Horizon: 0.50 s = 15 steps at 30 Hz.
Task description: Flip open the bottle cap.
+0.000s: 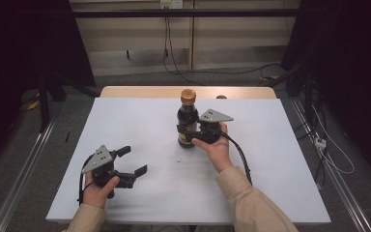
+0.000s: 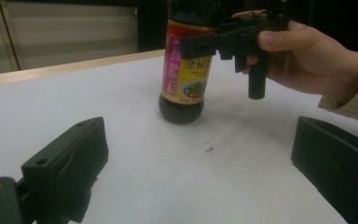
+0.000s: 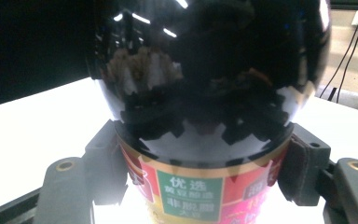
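Note:
A dark soy sauce bottle [image 1: 187,121] with a brown cap and a red and yellow label stands upright near the middle of the white table [image 1: 135,121]. My right gripper [image 1: 189,131] comes at it from the right, its jaws pressed against the labelled body, shut on it. Seen up close in the right gripper view, the bottle [image 3: 205,93] sits between both jaws of the right gripper [image 3: 205,177]. My left gripper [image 1: 134,160] rests at the front left, open and holding nothing. From the left gripper view [image 2: 200,172] the bottle [image 2: 186,70] stands farther off with the right hand beside it.
A small dark speck [image 1: 179,159] lies on the white surface in front of the bottle. The table's wooden far edge [image 1: 145,91] shows behind the white sheet. Cables [image 1: 169,53] trail over the floor beyond, and dark frames stand at both sides.

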Motion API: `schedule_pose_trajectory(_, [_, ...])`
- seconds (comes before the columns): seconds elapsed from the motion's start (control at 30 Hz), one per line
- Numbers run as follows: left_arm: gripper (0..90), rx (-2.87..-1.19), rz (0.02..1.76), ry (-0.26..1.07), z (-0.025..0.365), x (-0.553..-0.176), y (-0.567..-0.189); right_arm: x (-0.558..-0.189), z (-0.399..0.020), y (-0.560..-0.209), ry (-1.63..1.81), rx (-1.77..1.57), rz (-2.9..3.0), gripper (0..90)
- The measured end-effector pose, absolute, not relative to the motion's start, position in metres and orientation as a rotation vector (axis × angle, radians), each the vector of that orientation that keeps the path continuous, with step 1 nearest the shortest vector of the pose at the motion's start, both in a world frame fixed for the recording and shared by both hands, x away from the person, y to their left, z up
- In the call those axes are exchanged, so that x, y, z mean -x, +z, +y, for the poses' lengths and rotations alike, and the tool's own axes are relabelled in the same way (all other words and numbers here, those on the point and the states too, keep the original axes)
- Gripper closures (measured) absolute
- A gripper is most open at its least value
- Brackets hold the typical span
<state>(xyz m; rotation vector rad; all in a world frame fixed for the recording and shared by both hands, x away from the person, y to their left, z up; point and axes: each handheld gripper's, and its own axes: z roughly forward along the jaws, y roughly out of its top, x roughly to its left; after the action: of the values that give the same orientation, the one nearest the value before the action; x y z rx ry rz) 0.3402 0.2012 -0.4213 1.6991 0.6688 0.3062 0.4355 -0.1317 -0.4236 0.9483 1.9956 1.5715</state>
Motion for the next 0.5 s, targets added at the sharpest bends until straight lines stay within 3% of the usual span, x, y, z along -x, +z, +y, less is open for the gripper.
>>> schedule_pose_trajectory(0.23, [2.8, -1.708, 0.74, 0.293, 0.194, -0.353, -0.41, -0.434, -0.132, -0.425, 1.578, -0.965, 1.98, 29.7])
schedule_pose_trajectory(0.5, [4.8, -1.7, 0.694, 0.281, 0.177, -0.368, -0.39, -0.435, -0.132, -0.425, 1.579, -0.973, 1.987, 29.7])
